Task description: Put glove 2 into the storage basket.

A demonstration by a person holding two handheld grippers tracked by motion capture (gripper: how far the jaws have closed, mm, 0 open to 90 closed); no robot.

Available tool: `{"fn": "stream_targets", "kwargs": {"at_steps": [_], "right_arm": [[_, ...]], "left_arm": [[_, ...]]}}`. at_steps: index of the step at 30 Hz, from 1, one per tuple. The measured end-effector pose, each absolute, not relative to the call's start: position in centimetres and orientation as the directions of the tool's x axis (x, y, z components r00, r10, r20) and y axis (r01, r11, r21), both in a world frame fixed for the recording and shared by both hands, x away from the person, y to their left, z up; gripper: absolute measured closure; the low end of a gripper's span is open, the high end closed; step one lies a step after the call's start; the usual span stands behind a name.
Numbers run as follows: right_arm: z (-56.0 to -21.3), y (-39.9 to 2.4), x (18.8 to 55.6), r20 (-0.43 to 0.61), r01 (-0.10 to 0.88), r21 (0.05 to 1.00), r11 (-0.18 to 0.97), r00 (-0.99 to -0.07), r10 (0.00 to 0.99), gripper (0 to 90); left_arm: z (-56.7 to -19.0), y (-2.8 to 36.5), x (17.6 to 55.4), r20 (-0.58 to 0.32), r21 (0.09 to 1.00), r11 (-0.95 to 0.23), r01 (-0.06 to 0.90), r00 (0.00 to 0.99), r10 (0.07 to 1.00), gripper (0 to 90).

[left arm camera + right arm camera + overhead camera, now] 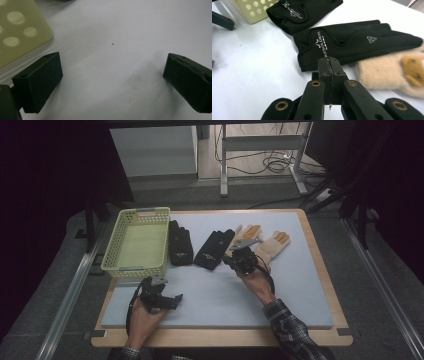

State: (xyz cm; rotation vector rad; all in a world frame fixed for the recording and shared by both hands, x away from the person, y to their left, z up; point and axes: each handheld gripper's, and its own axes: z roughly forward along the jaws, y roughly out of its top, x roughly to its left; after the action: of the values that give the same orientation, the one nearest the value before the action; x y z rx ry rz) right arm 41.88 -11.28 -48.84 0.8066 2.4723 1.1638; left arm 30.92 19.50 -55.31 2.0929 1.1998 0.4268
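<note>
Gloves lie in a row right of the basket (136, 241), likely headed into it. Right gripper (329, 65) is closed on nothing, tips at the black glove's (352, 43) cuff; that glove's long axis runs cuff-near to fingers-far (tilted right). Next: reopen, straddle cuff, pinch. Left gripper (112, 75) idles wide open.

Black fabric glove with white lettering (352, 42) laid flat just ahead of shut right gripper (329, 65); cream knitted glove (387, 72) alongside, partly overlapped.
</note>
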Motion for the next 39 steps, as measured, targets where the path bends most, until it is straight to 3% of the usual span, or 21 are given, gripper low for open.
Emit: {"fn": "stream_targets", "kwargs": {"at_steps": [4,8,11,13,15,20,26,30,35,39], "right_arm": [[-49.0,-11.4,42.1,-0.006,0.382,0.771,0.509,-0.796,0.605,88.5],[-50.6,-10.2,44.0,0.028,0.420,0.760,0.496,-0.783,0.622,69.5],[-51.7,-9.1,44.9,0.017,0.435,0.737,0.518,-0.778,0.628,62.3],[-52.4,-8.5,45.3,-0.007,0.435,0.719,0.542,-0.776,0.631,63.0],[-53.0,-8.1,45.5,-0.019,0.425,0.714,0.556,-0.782,0.622,76.8],[-52.7,-8.1,45.1,-0.033,0.415,0.714,0.563,-0.785,0.619,78.0],[-50.4,-9.4,43.9,-0.025,0.394,0.739,0.546,-0.795,0.606,78.0],[-48.4,-11.7,41.1,-0.036,0.364,0.744,0.560,-0.816,0.577,78.0],[-48.4,-14.1,38.9,-0.015,0.376,0.732,0.568,-0.825,0.565,77.8],[-49.4,-16.2,38.1,0.012,0.408,0.726,0.553,-0.812,0.584,64.5]], "left_arm": [[-55.3,19.5,30.9,-0.049,0.696,-0.346,0.629,0.522,0.852,2.4],[-55.3,19.5,30.9,-0.049,0.696,-0.345,0.629,0.522,0.852,2.4],[-55.3,19.5,30.9,-0.050,0.696,-0.345,0.630,0.522,0.851,2.4],[-55.3,19.5,30.9,-0.050,0.697,-0.344,0.629,0.522,0.852,2.4],[-55.3,19.5,30.9,-0.050,0.696,-0.345,0.629,0.522,0.852,2.4],[-55.3,19.5,30.9,-0.050,0.696,-0.345,0.630,0.522,0.852,2.4],[-55.3,19.5,30.9,-0.050,0.696,-0.345,0.630,0.522,0.852,2.4],[-55.3,19.5,30.9,-0.049,0.696,-0.345,0.630,0.521,0.852,2.4],[-55.3,19.5,30.9,-0.050,0.696,-0.344,0.630,0.521,0.852,2.4],[-55.3,19.5,30.9,-0.050,0.696,-0.344,0.631,0.521,0.852,2.4]]}}
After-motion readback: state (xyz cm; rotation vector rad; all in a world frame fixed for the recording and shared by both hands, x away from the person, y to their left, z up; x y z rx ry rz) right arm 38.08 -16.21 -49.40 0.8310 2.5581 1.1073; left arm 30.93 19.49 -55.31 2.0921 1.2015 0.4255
